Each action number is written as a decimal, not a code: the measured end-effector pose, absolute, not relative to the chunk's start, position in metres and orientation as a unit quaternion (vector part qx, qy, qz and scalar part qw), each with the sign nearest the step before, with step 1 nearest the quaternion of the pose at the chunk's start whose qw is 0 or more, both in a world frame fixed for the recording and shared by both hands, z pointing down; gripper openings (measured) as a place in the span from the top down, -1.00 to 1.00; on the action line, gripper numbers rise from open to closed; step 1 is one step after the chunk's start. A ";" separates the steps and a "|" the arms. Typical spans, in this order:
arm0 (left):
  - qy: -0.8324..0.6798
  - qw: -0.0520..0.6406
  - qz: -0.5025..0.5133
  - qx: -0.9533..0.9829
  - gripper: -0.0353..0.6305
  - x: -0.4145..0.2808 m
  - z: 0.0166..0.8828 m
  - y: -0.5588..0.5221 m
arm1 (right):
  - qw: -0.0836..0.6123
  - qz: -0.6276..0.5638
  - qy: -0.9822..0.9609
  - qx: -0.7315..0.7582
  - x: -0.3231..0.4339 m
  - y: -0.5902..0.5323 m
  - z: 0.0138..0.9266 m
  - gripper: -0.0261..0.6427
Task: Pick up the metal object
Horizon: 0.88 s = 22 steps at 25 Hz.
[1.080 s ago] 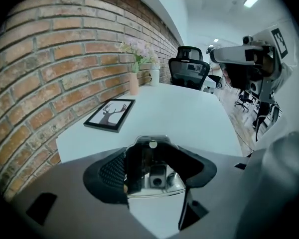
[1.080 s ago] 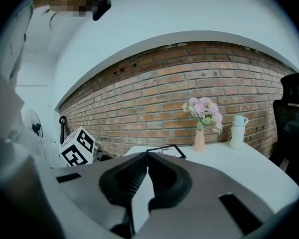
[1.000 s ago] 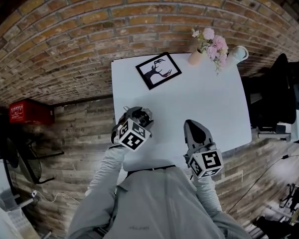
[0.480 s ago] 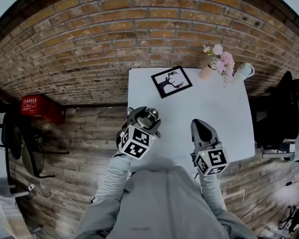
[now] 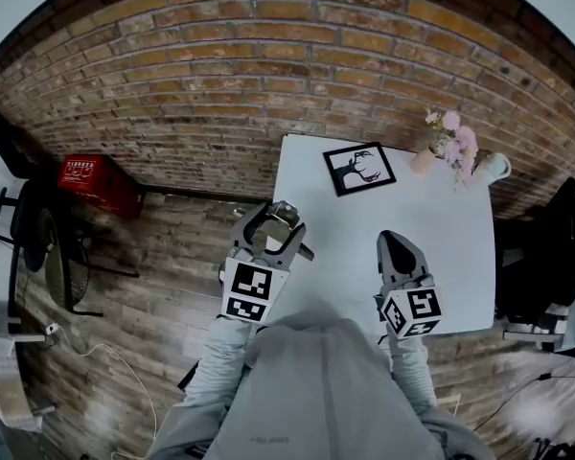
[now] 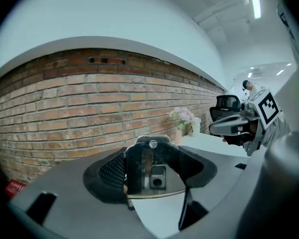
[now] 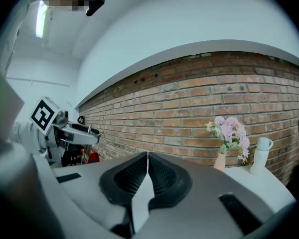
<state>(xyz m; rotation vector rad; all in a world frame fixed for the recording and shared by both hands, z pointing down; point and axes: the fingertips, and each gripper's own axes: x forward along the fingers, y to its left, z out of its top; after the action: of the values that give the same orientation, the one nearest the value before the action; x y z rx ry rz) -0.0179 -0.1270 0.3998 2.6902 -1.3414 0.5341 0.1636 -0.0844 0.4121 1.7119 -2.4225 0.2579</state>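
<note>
A shiny metal object (image 6: 152, 172) with a screw on top and a square hole sits between the pads of my left gripper (image 6: 150, 164), which is shut on it. In the head view the left gripper (image 5: 271, 222) holds that metal object (image 5: 287, 218) in the air, above the left edge of the white table (image 5: 441, 257). My right gripper (image 5: 395, 247) hovers over the table's near side. Its jaws (image 7: 147, 171) are shut with nothing between them. The right gripper view shows the left gripper (image 7: 72, 133) off to its left.
At the table's far side lie a framed black picture (image 5: 359, 169), a vase of pink flowers (image 5: 450, 142) and a white cup (image 5: 492, 168). A red crate (image 5: 101, 182) stands by the brick wall. Black chairs (image 5: 556, 247) stand right of the table.
My left gripper has risen from the table's left part with the metal object in its jaws and tilted up. The right gripper has shifted only slightly.
</note>
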 end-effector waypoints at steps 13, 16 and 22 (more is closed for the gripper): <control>-0.510 0.078 0.121 0.848 -0.03 -0.076 0.397 -0.109 | 0.094 0.067 -0.823 0.556 0.149 -0.098 0.405 0.85; -0.506 0.086 0.125 0.849 -0.03 -0.076 0.404 -0.110 | 0.093 0.067 -0.820 0.560 0.151 -0.100 0.406 0.85; -0.497 0.090 0.134 0.852 -0.03 -0.073 0.412 -0.114 | 0.100 0.066 -0.816 0.566 0.156 -0.099 0.407 0.85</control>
<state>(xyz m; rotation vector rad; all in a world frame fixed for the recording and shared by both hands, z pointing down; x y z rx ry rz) -0.0733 -0.1139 0.4119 2.5347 -1.4791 0.3996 0.1564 -0.0992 0.4068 1.6721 -2.4121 0.1942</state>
